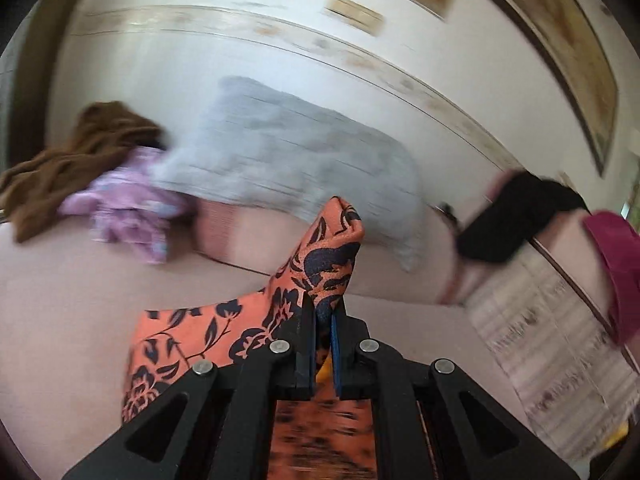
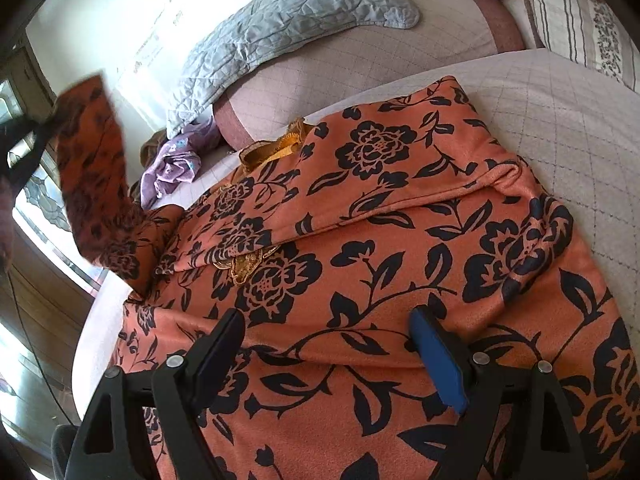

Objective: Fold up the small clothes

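An orange garment with a black flower print point(image 2: 400, 240) lies spread on the pale quilted bed point(image 2: 560, 120), its gold-trimmed neckline point(image 2: 276, 148) towards the far side. My left gripper point(image 1: 322, 312) is shut on a sleeve of it point(image 1: 328, 248) and holds that part lifted off the bed. In the right wrist view the raised sleeve point(image 2: 92, 168) hangs at the left, blurred, with the left gripper point(image 2: 24, 140) dark above it. My right gripper point(image 2: 328, 344) hovers open just over the garment's near part, with nothing between its fingers.
A grey quilted pillow point(image 2: 288, 28) leans at the head of the bed. A lilac garment point(image 2: 176, 164) and a brown one point(image 1: 72, 160) lie crumpled beside it. A black cloth point(image 1: 516, 216), a magenta cloth point(image 1: 616, 264) and a striped pillow point(image 2: 572, 16) sit to the right.
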`<state>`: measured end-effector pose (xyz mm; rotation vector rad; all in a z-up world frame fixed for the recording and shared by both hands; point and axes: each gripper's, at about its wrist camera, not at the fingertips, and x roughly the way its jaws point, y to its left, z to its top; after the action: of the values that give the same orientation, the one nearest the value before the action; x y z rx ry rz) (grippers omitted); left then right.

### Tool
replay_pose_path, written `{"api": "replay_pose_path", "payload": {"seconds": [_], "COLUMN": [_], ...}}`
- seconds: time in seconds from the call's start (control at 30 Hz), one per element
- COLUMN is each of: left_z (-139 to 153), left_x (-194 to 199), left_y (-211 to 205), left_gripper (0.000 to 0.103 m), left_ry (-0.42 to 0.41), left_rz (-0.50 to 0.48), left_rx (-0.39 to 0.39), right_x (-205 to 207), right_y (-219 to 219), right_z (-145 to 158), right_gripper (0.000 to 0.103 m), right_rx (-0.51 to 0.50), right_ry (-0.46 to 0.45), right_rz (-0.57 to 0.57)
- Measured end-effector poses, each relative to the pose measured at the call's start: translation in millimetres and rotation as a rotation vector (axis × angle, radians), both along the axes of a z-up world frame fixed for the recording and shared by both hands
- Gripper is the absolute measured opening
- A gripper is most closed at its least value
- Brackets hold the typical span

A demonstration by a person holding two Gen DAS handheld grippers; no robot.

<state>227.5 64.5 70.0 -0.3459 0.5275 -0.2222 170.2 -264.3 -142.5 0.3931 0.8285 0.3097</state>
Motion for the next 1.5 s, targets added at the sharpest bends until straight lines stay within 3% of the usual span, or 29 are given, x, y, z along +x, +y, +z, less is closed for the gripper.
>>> {"api": "replay_pose_path", "payload": {"seconds": [0.17, 0.23, 0.27, 0.33, 0.37, 0.43, 0.5, 0.63, 0.77, 0.87, 0.97, 1.13, 1.2, 1.4, 1.43, 1.5], "left_z": [-23.7, -49.8, -63.7, -100.4, -122.9, -147.2, -149.4, -130.3, -127.5, -147.6, -172.3, -193.0, -191.5, -190.4, -191.3, -195.7], "left_x": [14.9, 22.1, 29.0, 47.5, 55.9, 57.9, 46.3, 14.7, -12.6, -19.2, -15.4, -1.3, 3.2, 26.5, 30.6, 39.7], "left_y": [-88.9, -119.0, -129.2, -143.7, -148.8, -144.6, -118.4, -48.1, 44.1, 110.8, 152.2, 168.2, 168.0, 155.5, 153.4, 148.7], "left_gripper": [0.006, 0.007, 0.011, 0.037, 0.056, 0.056, 0.056, 0.064, 0.071, 0.071, 0.071, 0.071, 0.071, 0.071, 0.071, 0.071], "left_ry": [0.046, 0.096, 0.13, 0.258, 0.358, 0.46, 0.459, 0.373, 0.309, 0.371, 0.426, 0.466, 0.458, 0.441, 0.443, 0.464], "left_rz": [-0.163, -0.193, -0.206, -0.249, -0.281, -0.287, -0.261, -0.176, 0.024, 0.162, 0.235, 0.235, 0.222, 0.15, 0.141, 0.122], "left_rx": [0.009, 0.04, 0.054, 0.07, 0.082, 0.08, 0.055, 0.071, 0.061, -0.039, -0.132, -0.153, -0.147, -0.138, -0.132, -0.121], "right_x": [-0.7, -0.7, -0.8, -1.3, -2.1, -2.5, -3.1, -4.9, -8.9, 6.7, 39.4, 83.8, 93.0, 92.6, 94.4, 105.2], "right_y": [-4.5, -5.9, -6.9, -8.0, -8.6, -10.2, -12.4, -12.8, -25.8, -51.8, -74.4, -77.5, -73.2, -66.0, -63.4, -57.6], "right_z": [-0.9, -0.8, -1.0, -0.9, -1.0, -0.7, -1.2, 0.4, 13.3, 28.7, 34.6, 18.5, 11.1, 33.4, 37.4, 33.4], "right_gripper": [0.087, 0.087, 0.087, 0.087, 0.087, 0.087, 0.087, 0.087, 0.086, 0.086, 0.086, 0.075, 0.069, 0.069, 0.07, 0.069], "right_rx": [0.034, 0.044, 0.05, 0.061, 0.068, 0.081, 0.097, 0.111, 0.194, 0.293, 0.4, 0.409, 0.359, 0.232, 0.168, 0.103], "right_ry": [-0.006, -0.009, -0.01, -0.012, -0.014, -0.017, -0.019, -0.01, 0.039, 0.062, 0.118, 0.25, 0.307, 0.263, 0.256, 0.273], "right_rz": [-0.002, -0.002, -0.002, -0.003, -0.004, -0.003, -0.003, -0.003, -0.04, -0.116, -0.186, -0.262, -0.293, -0.376, -0.386, -0.349]}}
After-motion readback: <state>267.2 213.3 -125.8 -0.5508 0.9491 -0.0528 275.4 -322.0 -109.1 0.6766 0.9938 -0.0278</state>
